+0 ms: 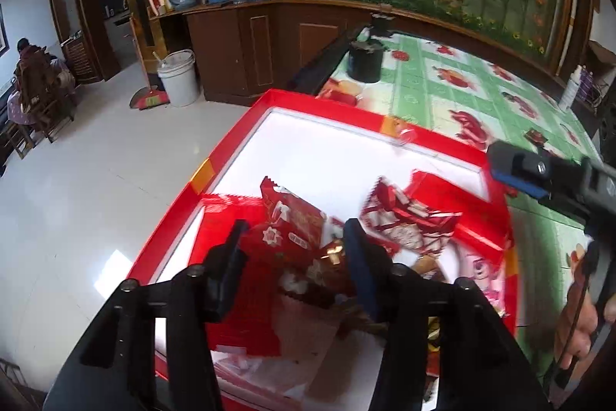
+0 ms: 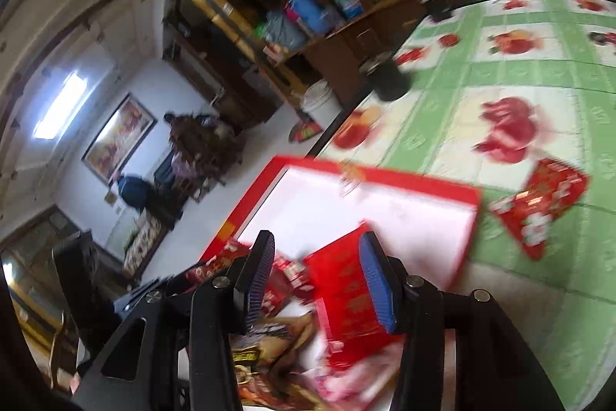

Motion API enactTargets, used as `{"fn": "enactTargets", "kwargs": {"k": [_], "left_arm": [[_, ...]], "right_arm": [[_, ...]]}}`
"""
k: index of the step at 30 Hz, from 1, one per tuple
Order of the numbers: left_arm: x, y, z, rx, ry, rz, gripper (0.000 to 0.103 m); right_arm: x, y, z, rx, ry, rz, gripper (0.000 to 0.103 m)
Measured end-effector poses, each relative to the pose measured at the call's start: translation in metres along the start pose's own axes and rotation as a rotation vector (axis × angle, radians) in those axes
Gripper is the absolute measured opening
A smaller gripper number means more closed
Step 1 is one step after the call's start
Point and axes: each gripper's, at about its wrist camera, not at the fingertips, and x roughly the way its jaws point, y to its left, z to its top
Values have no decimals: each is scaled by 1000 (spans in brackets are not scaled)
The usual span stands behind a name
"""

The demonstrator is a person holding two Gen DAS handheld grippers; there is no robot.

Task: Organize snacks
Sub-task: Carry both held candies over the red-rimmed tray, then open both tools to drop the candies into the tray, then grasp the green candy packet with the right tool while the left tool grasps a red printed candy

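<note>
Table: green-and-white checked oilcloth with red fruit prints [image 1: 442, 91]; it carries everything below.
Box: large shallow red cardboard gift box with white lining [image 1: 346, 149], at the table's near edge; far half bare, snacks heaped in the near half.
Inner carton: flat red cardboard carton with gold motifs [image 2: 346, 291], lying in the box right under my right gripper.
Stray packet: red-and-white foil snack packet [image 2: 539, 207] on the cloth outside the box, just beyond its right wall; long axis runs diagonally, far-right to near-left. My right hand is the nearer one, I judge.
Boxed packets: red foil packets with white star prints [image 1: 292, 222], piled below my left gripper.
Left gripper [image 1: 294, 237]: fingers spread, nothing gripped, hovering over the pile.
Right gripper [image 2: 317, 276]: fingers apart, empty, above the carton.
View difference: only the right wrist shows the stray packet; only the left wrist shows the box's whole rim and my right gripper from the side.
</note>
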Motion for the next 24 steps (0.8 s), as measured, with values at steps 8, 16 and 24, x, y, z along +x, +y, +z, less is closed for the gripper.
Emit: {"fn": "enactTargets", "kwargs": {"k": [8, 16, 24], "left_arm": [[-10, -48, 6, 114, -15, -40, 54], [-23, -115, 27, 281, -66, -114, 64], [-10, -181, 49, 476, -83, -132, 72]], "right_arm": [[-68, -69, 29, 85, -140, -169, 49], [-171, -170, 49, 250, -321, -396, 52], [-221, -234, 63, 235, -335, -566, 52]]}}
